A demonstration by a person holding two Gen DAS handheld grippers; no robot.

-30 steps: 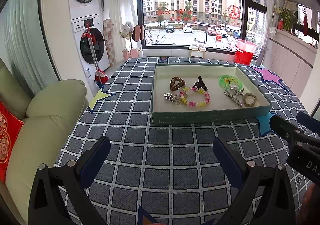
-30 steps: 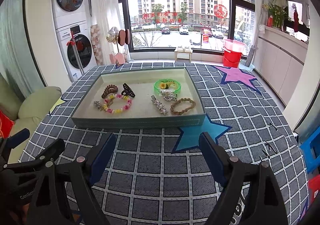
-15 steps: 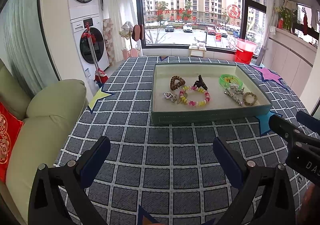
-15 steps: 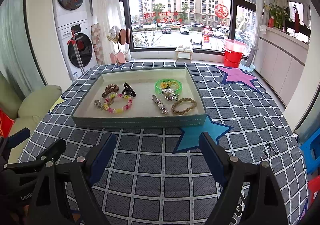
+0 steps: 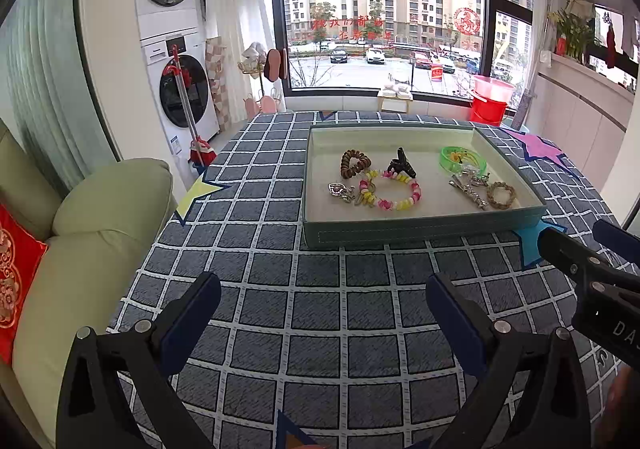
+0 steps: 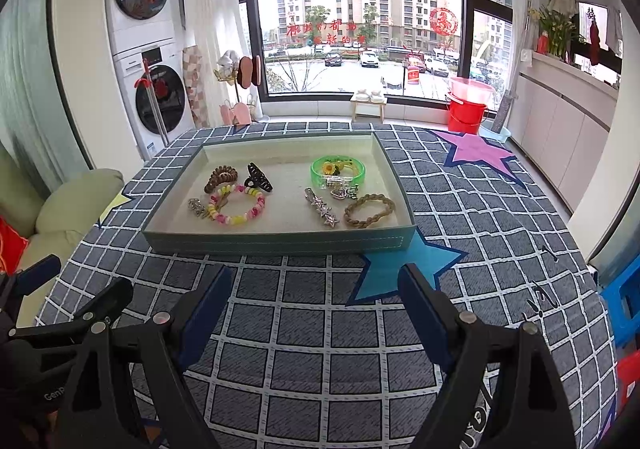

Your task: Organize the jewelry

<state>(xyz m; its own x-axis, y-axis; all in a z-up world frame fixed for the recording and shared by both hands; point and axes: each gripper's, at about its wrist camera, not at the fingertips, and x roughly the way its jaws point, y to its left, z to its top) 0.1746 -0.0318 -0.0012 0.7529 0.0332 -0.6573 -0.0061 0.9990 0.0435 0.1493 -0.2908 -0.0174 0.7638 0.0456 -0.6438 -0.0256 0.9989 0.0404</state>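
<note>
Left fingers: the left gripper [image 5: 323,303] is standing wide open and is holding nothing. Its two dark blue padded fingers [image 5: 191,319] are hanging over the cloth, near the bottom of the left view.

Right fingers: the right gripper [image 6: 316,299] is also gaping wide and is holding nothing. Its blue pads [image 6: 423,315] are hanging over bare cloth, well short of the tray.

Cloth: the blue-grey checked tablecloth with coloured stars [image 6: 312,353] is lying under both grippers. A light blue star is sitting at 12 o'clock from the right gripper.

Tray: the shallow grey-green tray with a pale floor [image 6: 280,242] is sitting at 12 o'clock from the right gripper and at about 1 o'clock from the left one.

Jewelry, left group: a brown coiled hair tie [image 6: 221,178], a black claw clip [image 6: 259,178], a pink and yellow bead bracelet [image 6: 237,206] and a small silver charm [image 6: 197,206] are lying close together, some touching.

Jewelry, right group: a clear green bangle with a yellow flower [image 6: 338,169], a silver star hair clip [image 6: 322,207], a silver heart charm [image 6: 341,192] and a tan braided bracelet [image 6: 369,210] are lying near each other.

What could go wrong: I think a wide grab could be catching two pieces at once, because they are lying so close.

Another worry: the tray wall could be getting bumped if a finger is coming in too low.
</note>
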